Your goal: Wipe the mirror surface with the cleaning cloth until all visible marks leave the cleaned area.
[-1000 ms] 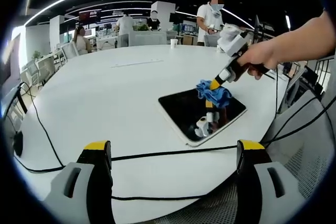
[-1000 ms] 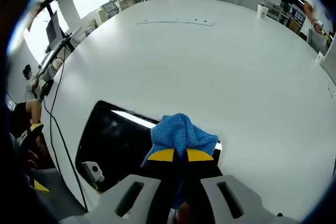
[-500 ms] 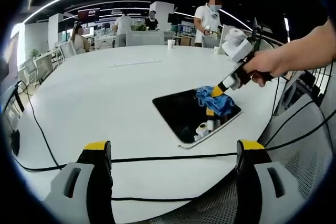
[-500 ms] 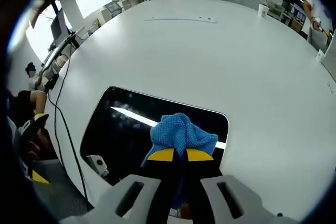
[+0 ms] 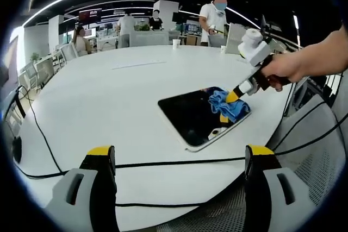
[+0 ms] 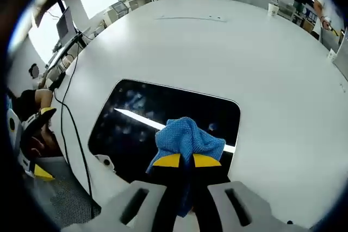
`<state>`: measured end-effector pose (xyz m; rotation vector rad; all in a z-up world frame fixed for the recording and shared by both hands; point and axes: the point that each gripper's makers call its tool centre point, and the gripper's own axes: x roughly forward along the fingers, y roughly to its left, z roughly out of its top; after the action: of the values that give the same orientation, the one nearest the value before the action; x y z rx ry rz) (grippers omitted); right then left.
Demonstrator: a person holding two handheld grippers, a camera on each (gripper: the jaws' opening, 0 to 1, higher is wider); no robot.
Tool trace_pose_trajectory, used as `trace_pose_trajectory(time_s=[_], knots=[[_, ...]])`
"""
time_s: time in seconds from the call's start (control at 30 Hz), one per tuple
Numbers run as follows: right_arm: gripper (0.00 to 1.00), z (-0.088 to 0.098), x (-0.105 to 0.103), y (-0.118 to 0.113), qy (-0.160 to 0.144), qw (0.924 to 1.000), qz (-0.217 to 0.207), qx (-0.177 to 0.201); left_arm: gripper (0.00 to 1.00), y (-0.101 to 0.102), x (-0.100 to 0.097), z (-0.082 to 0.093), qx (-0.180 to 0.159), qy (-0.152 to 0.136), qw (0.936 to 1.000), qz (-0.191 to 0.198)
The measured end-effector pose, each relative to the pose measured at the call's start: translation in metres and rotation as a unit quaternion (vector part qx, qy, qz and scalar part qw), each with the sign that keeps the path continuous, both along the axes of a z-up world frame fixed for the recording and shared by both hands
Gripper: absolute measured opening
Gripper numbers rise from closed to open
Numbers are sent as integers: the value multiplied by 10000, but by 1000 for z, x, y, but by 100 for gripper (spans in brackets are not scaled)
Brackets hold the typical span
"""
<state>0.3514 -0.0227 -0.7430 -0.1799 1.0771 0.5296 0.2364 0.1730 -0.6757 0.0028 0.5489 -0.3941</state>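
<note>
No text, label, brand or number can be read in either view. A dark screen (image 5: 91, 16) hangs far back in the office in the left gripper view with a reddish patch on it, but it is too small and blurred to make out any letters.
</note>
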Motion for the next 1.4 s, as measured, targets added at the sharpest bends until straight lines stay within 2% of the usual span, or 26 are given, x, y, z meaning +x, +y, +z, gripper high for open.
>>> trace_pose_trajectory(time_s=[0.6,0.83,1.4], knots=[[1,6,-34,-9,28,9997,-95,227,99,1,2,2,-13,-73,10000,-11],[1,6,-46,-15,119,9994,-96,295,99,-2,0,0,-41,-1,10000,-41],[1,5,-44,-14,87,9995,2,308,99,-3,1,3,-44,-57,10000,-35]])
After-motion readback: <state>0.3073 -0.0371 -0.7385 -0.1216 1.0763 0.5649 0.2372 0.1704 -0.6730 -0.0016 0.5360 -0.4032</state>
